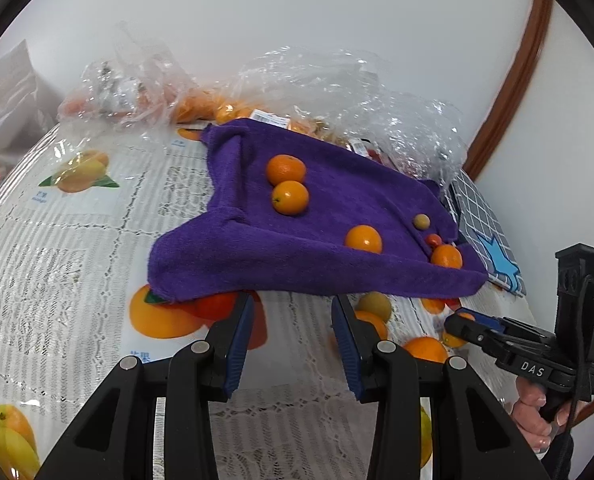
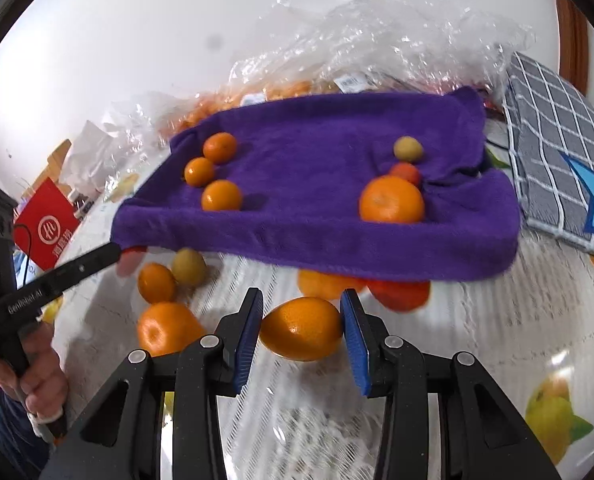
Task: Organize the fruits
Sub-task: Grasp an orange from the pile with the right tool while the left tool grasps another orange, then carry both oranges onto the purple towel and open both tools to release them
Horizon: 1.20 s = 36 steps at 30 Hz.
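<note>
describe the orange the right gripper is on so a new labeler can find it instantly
Start at the purple towel spread over the table, then drop to the bare tablecloth in front of its near edge. The orange lies there between the jaws of the right gripper. Unlike the other loose fruit nearby, it is oval, and the only one bracketed by blue pads.

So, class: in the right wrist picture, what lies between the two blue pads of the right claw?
An orange sits between the pads of the right claw, in front of the purple towel.

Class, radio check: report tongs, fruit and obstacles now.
Left tongs open, empty. Right tongs closing around orange, contact unclear. Purple towel edge overhangs loose fruit.
</note>
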Each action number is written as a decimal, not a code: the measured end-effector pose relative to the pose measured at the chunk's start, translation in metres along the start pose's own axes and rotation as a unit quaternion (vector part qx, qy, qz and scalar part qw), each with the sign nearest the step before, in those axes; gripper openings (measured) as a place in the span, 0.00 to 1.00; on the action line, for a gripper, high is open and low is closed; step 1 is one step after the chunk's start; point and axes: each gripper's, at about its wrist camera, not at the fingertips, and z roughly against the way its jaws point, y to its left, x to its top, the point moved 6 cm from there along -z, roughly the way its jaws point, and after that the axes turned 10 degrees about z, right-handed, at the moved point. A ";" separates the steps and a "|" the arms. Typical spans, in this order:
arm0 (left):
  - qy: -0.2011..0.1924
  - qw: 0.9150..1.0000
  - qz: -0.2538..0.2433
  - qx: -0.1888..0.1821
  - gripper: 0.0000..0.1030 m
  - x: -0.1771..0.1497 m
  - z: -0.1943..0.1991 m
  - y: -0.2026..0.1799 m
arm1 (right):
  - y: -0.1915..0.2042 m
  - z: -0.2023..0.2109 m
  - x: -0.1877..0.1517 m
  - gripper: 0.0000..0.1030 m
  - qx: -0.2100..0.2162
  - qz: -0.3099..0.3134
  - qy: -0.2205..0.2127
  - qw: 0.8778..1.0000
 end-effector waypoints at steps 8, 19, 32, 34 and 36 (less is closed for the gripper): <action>0.028 0.999 -0.028 -0.037 0.37 -0.010 -0.005 -0.018 | 0.009 -0.001 -0.014 0.41 -0.007 0.039 0.009 0.999; 0.062 0.996 -0.029 -0.048 0.37 -0.021 -0.021 -0.039 | -0.006 0.007 -0.019 0.39 -0.013 0.024 0.002 1.000; 0.068 0.996 -0.052 -0.006 0.35 -0.028 -0.034 -0.045 | -0.006 0.005 -0.019 0.39 -0.007 0.013 -0.001 1.000; 0.061 0.997 -0.045 -0.011 0.34 -0.026 -0.031 -0.043 | -0.007 0.006 -0.018 0.39 -0.004 0.011 -0.002 1.000; 0.045 0.998 -0.039 -0.018 0.34 -0.024 -0.025 -0.041 | -0.007 0.007 -0.017 0.39 0.000 0.007 -0.006 1.000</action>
